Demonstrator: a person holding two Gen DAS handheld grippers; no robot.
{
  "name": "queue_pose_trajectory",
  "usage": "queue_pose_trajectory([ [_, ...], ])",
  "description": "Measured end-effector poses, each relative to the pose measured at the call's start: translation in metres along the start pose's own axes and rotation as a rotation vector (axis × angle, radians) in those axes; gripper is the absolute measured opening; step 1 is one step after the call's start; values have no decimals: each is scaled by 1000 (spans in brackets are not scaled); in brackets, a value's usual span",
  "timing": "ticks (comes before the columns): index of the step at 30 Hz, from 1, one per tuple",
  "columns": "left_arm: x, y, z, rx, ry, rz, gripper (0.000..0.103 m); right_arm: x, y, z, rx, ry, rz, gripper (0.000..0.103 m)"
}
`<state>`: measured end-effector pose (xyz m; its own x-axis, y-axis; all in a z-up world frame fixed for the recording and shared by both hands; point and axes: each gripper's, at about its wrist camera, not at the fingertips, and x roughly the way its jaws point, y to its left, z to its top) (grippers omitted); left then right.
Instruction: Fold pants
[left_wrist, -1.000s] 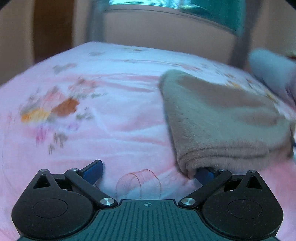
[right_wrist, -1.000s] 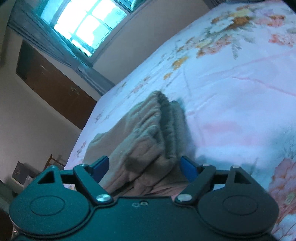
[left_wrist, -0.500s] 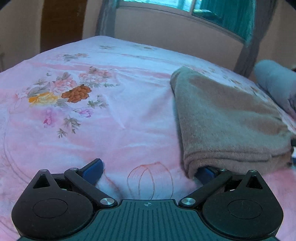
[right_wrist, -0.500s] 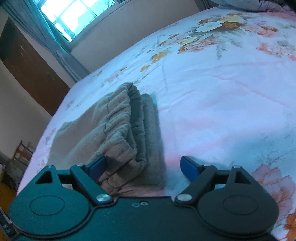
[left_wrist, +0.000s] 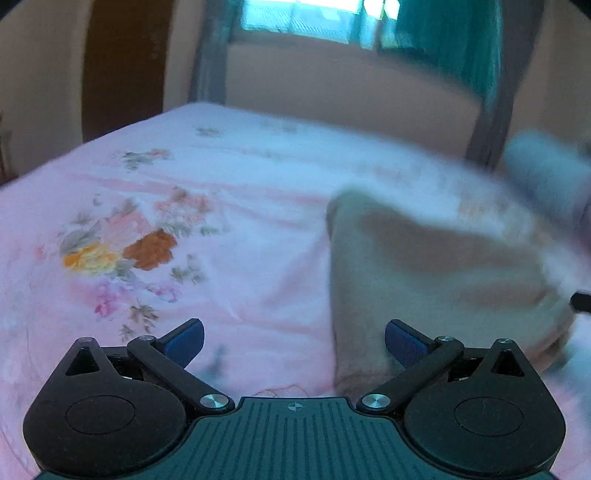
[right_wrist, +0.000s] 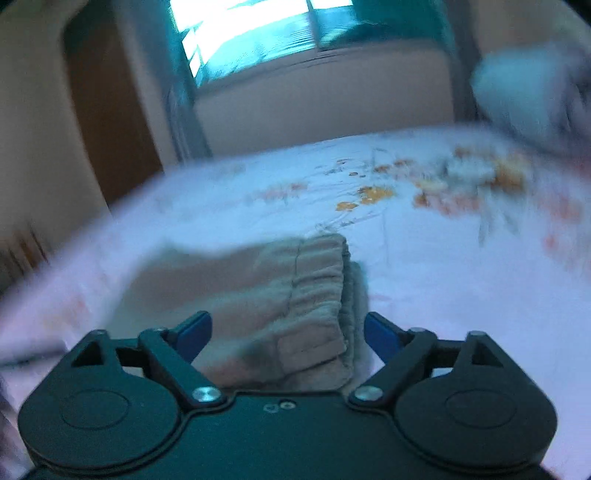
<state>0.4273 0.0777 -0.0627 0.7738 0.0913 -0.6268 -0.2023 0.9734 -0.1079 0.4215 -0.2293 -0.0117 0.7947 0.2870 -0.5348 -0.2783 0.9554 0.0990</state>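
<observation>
Pants: the soft grey-brown fleece pants lie on the pink floral-print bed sheet as a thick folded stack, with the gathered elastic waistband on top at the end nearest my right side.

Left fingers: my left gripper has its blue-padded fingers spread apart with nothing between them. Half a second ago the right-hand pad was tucked under the stack's near edge; now it shows in full in front of the fabric, and I cannot tell whether it touches.

Right fingers: my right gripper is also spread wide and empty. Its left pad was pressed into the cloth a moment ago; now both pads sit clear, framing the waistband end of the stack.

What changed: both views have swung up and smeared with motion, and more of the wall and the window shows than before, so I judge that I am lifting both hands away.

Meaning for the task: the stack keeps its shape without my grip, so I judge the folding finished or nearly so. At most a stray edge may need a light tidy.
</observation>
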Motion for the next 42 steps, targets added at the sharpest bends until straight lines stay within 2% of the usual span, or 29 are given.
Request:
queue_pose_trajectory([
  [1, 12, -3, -6, 29, 42, 9, 103, 12, 13, -5, -117, 47, -109, 88],
  [2, 18, 0, -13, 17, 53, -13, 103, 27, 18, -14, -214, 114, -160, 88],
  [3, 20, 9, -19, -28, 51, -47, 103, 33, 14, -20, -218, 148, -137, 89],
  [4, 20, 19, -21, -81, 46, -81, 103, 34, 4, -23, -169, 166, -109, 94],
  [5, 17, 28, -22, -123, 37, -113, 103, 34, -5, -23, -121, 184, -94, 95],
  [7, 9, 39, -20, -159, 29, -128, 103, 26, -19, -23, -58, 165, -49, 94],
  [8, 4, 42, -16, -165, 5, -114, 103, 20, -21, -22, -62, 136, -61, 93],
  [10, -1, 47, -4, -151, -51, -94, 103, 3, -24, -16, -59, 38, -64, 93],
  [14, 20, 46, 21, -158, -38, -97, 103, 2, -29, 3, -10, -70, -90, 94],
  [17, 42, 35, 26, -118, 9, -96, 103, 26, -31, 15, 20, -20, -88, 93],
  [19, 55, 31, 22, -83, 51, -81, 103, 48, -33, 6, -27, 73, -147, 92],
  [20, 59, 32, 19, -77, 61, -87, 103, 50, -41, -1, -9, 78, -161, 92],
  [22, 57, 34, 17, -84, 52, -108, 103, 45, -58, -9, 67, 73, -141, 93],
  [24, 55, 37, 21, -85, 36, -97, 103, 40, -64, -9, 84, 60, -121, 93],
  [28, 48, 43, 27, -117, -1, -103, 103, 19, -63, 3, 156, -56, -66, 92],
  [29, 49, 42, 25, -108, 8, -90, 103, 20, -61, 5, 162, -52, -46, 92],
  [32, 50, 38, 12, -59, 43, -65, 103, 37, -47, -4, 67, 48, -103, 93],
  [33, 49, 38, 10, -49, 62, -41, 103, 42, -50, -8, 82, 86, -112, 93],
  [34, 43, 40, 8, -54, 72, -29, 103, 38, -60, -7, 163, 87, -89, 92],
  [36, 19, 50, 4, -92, 36, -59, 103, 16, -66, -3, 245, 39, -63, 92],
  [40, -52, 70, -19, -117, -59, -65, 103, -65, -58, -8, 247, -111, -10, 97],
  [42, -86, 75, -37, -115, -73, -59, 103, -100, -53, -17, 222, -150, 14, 97],
])
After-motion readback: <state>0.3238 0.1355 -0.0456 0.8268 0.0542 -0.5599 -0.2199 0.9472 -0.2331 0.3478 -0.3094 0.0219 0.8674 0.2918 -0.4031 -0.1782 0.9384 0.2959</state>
